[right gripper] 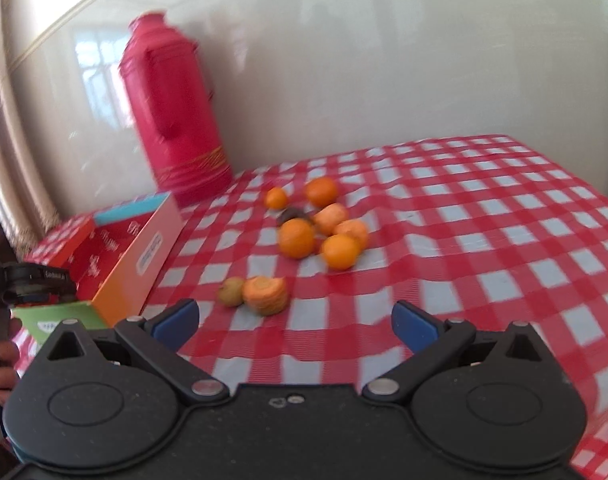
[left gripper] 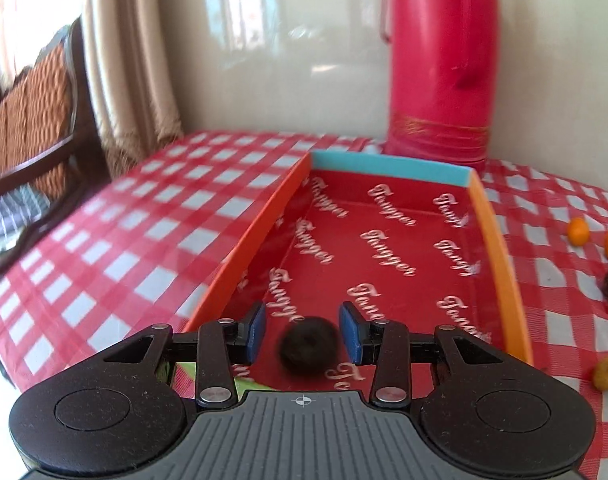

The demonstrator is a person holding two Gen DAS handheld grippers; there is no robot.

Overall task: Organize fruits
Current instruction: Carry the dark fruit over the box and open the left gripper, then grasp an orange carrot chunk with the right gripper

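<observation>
The left gripper (left gripper: 302, 332) hangs over the near end of the open red box (left gripper: 383, 248), its blue pads (left gripper: 257, 330) a little apart with a dark round fruit (left gripper: 308, 345) between them. The pads do not seem to press on it; gaps show on both sides, and the fruit looks to lie on the box floor, though blur makes that hard to judge. The box sits on the red-checked tablecloth (left gripper: 116, 240), with a tall red flask (left gripper: 439, 60) behind it at twelve o'clock.

The right gripper (right gripper: 296, 322) is spread wide and holds nothing, hovering above the cloth. Ahead of it, at twelve o'clock, lies a loose cluster of oranges (right gripper: 296, 238) with a dark fruit (right gripper: 290, 214) among them. Nearer, a wrinkled orange (right gripper: 265, 295) touches a small yellowish fruit (right gripper: 231, 291). The box stands off at ten o'clock from there.
</observation>
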